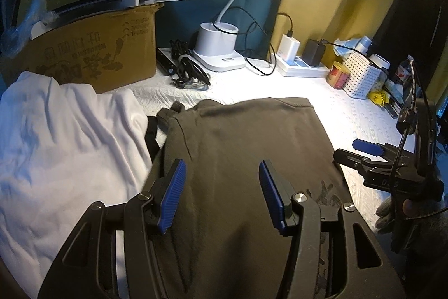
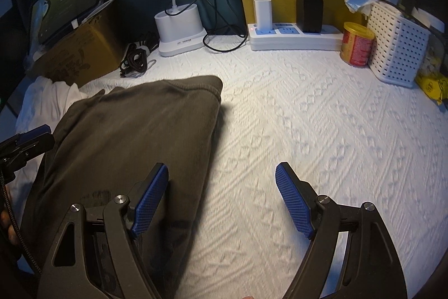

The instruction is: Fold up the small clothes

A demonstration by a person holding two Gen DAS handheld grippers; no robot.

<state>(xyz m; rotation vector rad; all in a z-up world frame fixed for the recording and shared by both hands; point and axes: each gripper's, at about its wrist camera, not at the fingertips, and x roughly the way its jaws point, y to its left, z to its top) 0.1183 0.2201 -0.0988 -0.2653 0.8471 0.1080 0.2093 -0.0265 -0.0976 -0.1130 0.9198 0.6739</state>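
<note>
A dark olive garment (image 1: pixel 246 159) lies folded lengthwise on the white textured cloth, with a faint print near its lower right. It also shows in the right wrist view (image 2: pixel 134 136). A white garment (image 1: pixel 64 147) lies crumpled to its left. My left gripper (image 1: pixel 221 173) is open and empty, hovering over the olive garment's near part. My right gripper (image 2: pixel 222 181) is open and empty at the garment's right edge, its left finger above the fabric and its right finger over the bare cloth. The right gripper shows in the left wrist view (image 1: pixel 364 150).
A cardboard box (image 1: pixel 92 58) with a tablet on top stands at the back left. A white lamp base (image 1: pixel 215 49), coiled cables (image 1: pixel 190 72), a power strip (image 2: pixel 294 38), a red tin (image 2: pixel 357 48) and a white perforated basket (image 2: pixel 397 46) line the back and right.
</note>
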